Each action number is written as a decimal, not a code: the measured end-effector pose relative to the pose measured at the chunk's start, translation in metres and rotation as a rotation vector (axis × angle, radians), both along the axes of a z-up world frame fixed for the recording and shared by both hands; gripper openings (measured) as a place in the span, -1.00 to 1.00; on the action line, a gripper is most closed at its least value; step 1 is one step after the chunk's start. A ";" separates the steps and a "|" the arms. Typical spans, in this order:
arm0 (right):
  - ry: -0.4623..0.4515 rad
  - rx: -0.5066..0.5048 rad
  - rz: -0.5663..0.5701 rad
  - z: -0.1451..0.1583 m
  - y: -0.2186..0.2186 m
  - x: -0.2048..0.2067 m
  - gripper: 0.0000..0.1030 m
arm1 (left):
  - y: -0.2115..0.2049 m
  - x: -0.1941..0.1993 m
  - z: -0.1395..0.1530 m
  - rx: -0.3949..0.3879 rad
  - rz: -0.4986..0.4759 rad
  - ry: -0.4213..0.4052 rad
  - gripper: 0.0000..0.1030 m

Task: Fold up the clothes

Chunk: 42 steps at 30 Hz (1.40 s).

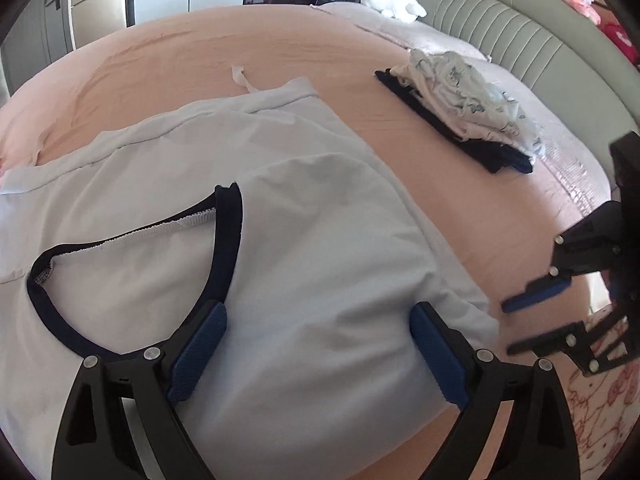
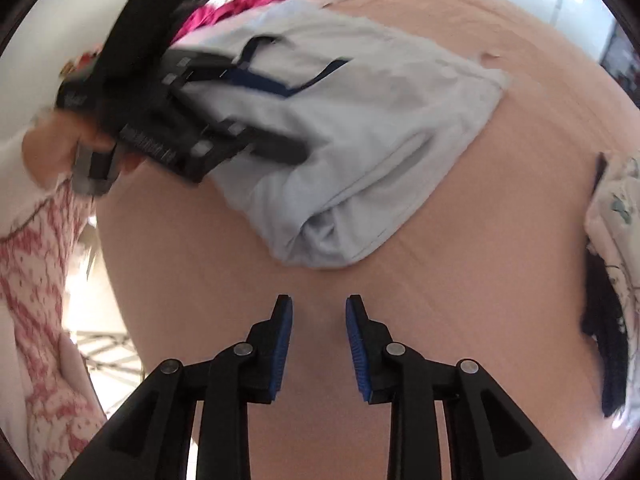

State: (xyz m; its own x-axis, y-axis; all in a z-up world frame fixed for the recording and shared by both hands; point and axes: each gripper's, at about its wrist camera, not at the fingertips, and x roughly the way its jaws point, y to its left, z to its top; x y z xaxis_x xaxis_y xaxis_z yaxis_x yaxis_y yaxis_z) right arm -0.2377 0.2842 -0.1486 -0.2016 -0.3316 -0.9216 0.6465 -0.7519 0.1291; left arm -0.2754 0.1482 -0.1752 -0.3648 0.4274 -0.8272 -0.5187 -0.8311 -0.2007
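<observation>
Under left hand-held gripper [image 1: 318,322]: pale tee [image 1: 320,240].

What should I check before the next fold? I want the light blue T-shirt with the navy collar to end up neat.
1. Left gripper open, nothing pinched: ok.
2. Right gripper open, over bare peach bedsheet: ok.
3. Light blue T-shirt with navy collar lying flat: not ok; its near edge is bunched and puffy.
4. Navy collar free of the left fingers: cannot tell.
5. Folded pile of pale printed and dark navy clothes clear of the shirt: ok.
</observation>
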 end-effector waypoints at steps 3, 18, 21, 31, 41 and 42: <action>0.090 -0.096 -0.156 0.011 0.001 -0.016 -0.44 | 0.005 0.009 -0.002 -0.025 -0.028 0.004 0.83; 0.124 0.103 -0.096 -0.002 -0.047 -0.008 -0.24 | -0.079 0.028 0.015 -0.175 -0.114 0.004 0.84; 0.094 0.098 -0.138 0.000 -0.026 -0.006 0.28 | -0.104 0.031 0.017 -0.249 -0.172 -0.026 0.83; 0.188 0.074 -0.191 0.021 -0.039 -0.024 0.34 | -0.216 0.010 0.003 -0.251 0.006 -0.173 0.84; 0.110 -0.054 -0.377 0.005 -0.036 -0.036 0.37 | -0.254 -0.003 0.003 -0.180 0.172 -0.072 0.83; 0.084 -0.111 -0.407 -0.004 -0.026 -0.034 0.37 | -0.263 -0.004 0.005 -0.136 0.188 -0.077 0.83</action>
State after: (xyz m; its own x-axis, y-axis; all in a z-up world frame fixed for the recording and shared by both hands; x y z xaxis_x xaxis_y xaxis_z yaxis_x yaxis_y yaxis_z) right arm -0.2713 0.2584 -0.1524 -0.4091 -0.3060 -0.8596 0.3121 -0.9322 0.1833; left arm -0.2792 -0.1152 -0.1701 -0.3607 0.2407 -0.9011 -0.3400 -0.9336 -0.1133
